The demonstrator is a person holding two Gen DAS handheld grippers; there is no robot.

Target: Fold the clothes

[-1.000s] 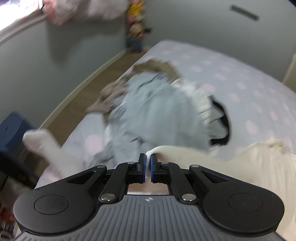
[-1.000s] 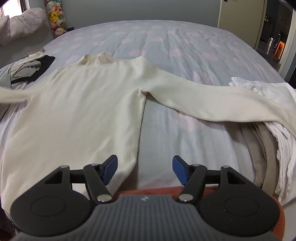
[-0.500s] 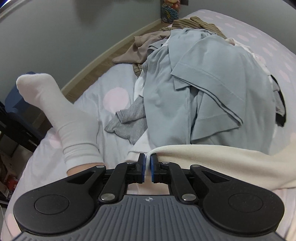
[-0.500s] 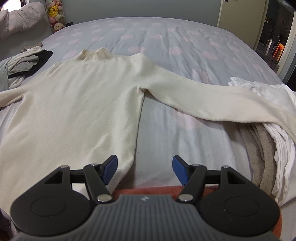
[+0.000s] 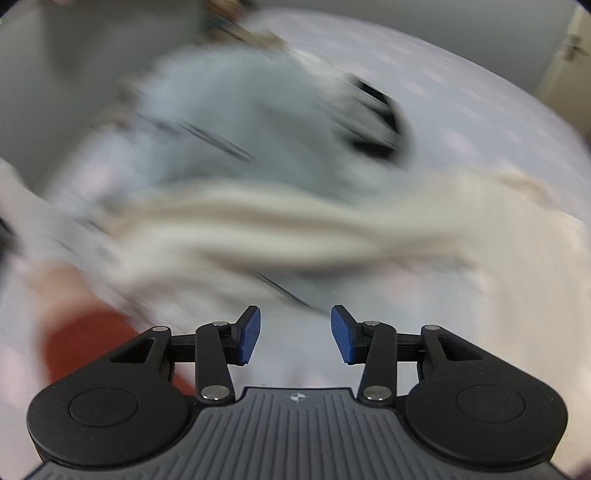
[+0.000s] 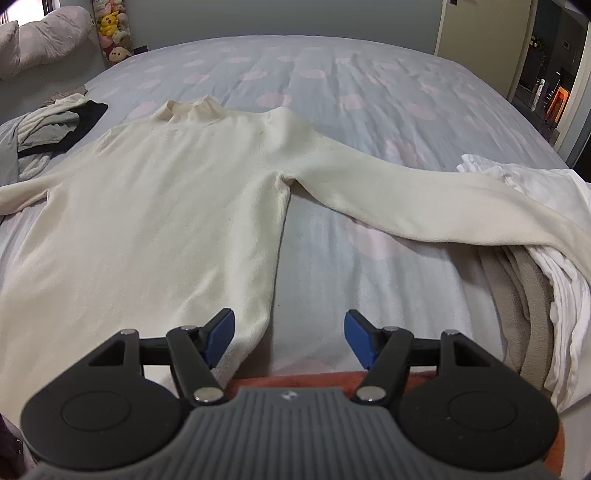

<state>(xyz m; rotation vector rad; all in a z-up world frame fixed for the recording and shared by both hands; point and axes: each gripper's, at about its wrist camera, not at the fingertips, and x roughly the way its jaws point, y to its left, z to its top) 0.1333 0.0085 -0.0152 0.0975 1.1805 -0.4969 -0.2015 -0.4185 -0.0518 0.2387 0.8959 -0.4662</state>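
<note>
my left gripper (image 5: 295, 334) jaws have just been opening, nothing between them; cream sleeve (image 5: 258, 229) mid-frame may bunch on that grey pile (image 5: 229, 122). right gripper (image 6: 290, 338) gapes empty.

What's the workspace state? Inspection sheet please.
Surface: bed, spotted cover.
Job's things: cream sweater laid flat, sleeves spread; right sleeve drapes onto white pile.
Clutter: clothes heap at left; plush toys by wall.
Grippers: left gripper open, jaws just opening, nothing between; right gripper open over the hem.
Cables: nothing seen.
Surroundings: grey wall, doorway at right.
</note>
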